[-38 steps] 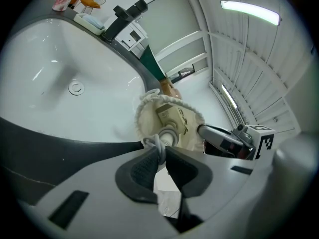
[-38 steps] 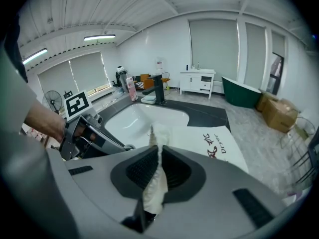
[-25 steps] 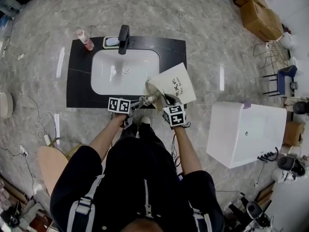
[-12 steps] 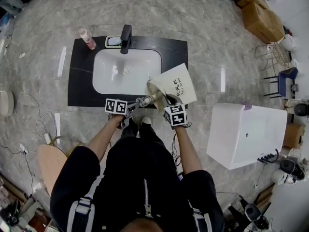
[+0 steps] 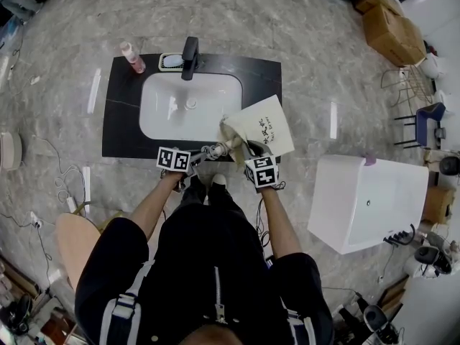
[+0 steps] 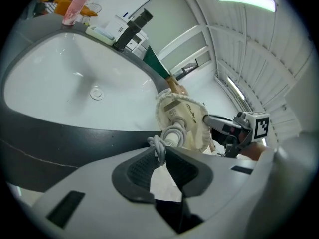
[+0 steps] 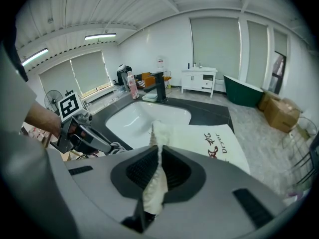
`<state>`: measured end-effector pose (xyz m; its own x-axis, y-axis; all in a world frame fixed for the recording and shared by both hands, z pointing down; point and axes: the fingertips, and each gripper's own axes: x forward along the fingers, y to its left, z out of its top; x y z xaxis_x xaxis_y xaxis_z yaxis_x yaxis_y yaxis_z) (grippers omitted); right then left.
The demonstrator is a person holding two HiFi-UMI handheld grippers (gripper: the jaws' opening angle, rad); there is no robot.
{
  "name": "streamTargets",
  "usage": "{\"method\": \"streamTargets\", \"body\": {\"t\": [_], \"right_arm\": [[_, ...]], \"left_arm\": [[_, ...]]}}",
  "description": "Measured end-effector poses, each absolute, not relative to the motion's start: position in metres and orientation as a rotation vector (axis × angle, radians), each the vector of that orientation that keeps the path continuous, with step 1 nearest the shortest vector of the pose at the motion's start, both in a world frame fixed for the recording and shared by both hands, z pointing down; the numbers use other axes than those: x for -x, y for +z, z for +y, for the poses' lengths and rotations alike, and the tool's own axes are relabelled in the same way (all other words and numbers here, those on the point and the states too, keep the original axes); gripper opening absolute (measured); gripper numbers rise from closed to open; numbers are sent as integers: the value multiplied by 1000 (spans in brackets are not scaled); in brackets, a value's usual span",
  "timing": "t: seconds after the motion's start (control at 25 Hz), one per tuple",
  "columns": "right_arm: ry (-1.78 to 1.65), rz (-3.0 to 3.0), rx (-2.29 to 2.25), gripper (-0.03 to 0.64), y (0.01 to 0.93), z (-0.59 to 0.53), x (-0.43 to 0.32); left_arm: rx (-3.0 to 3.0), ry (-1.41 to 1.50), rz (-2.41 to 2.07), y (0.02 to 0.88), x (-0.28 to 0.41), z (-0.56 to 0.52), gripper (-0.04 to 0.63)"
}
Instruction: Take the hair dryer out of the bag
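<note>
A cream cloth bag (image 5: pixel 264 126) with dark print lies on the black counter (image 5: pixel 122 121), right of the white basin (image 5: pixel 188 106). The hair dryer's pale end (image 6: pixel 175 132) pokes out of the bag's gathered mouth (image 6: pixel 192 114). My left gripper (image 6: pixel 160 154) is shut on the dryer's bundled grey cord (image 6: pixel 157 144), just left of the bag in the head view (image 5: pixel 204 152). My right gripper (image 7: pixel 159 156) is shut on the bag's rim fabric (image 7: pixel 155 180) at the counter's front edge (image 5: pixel 247 148). The rest of the dryer is hidden inside the bag (image 7: pixel 209 141).
A black faucet (image 5: pixel 189 52), a soap dish (image 5: pixel 169 61) and a pink bottle (image 5: pixel 131 57) stand behind the basin. A white cabinet (image 5: pixel 368 201) sits on the marble floor to the right, with cardboard boxes (image 5: pixel 392 21) farther off.
My left gripper has drawn a little to the left, away from the bag, with the cord in it. The right gripper and the bag have stayed put.
</note>
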<state>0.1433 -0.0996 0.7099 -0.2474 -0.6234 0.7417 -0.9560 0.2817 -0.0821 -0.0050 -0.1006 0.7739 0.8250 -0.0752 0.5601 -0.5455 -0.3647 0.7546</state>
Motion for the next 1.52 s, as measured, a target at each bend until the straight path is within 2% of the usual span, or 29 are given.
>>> {"method": "streamTargets", "body": {"t": [0.08, 0.2, 0.32, 0.56, 1.52], "right_arm": [[727, -1967, -1412, 37, 710, -100, -142], [733, -1972, -1411, 37, 711, -100, -143], [744, -1975, -1407, 37, 711, -99, -142], [761, -1983, -1406, 37, 706, -98, -143], [813, -2046, -1426, 37, 698, -100, -157]], "left_arm": [[-1966, 579, -478, 771, 7, -103, 85], [-2072, 651, -484, 765, 9, -108, 169], [-2164, 709, -497, 759, 9, -115, 226], [-2341, 804, -432, 738, -1, -119, 292], [-2508, 1028, -189, 738, -79, -110, 301]]}}
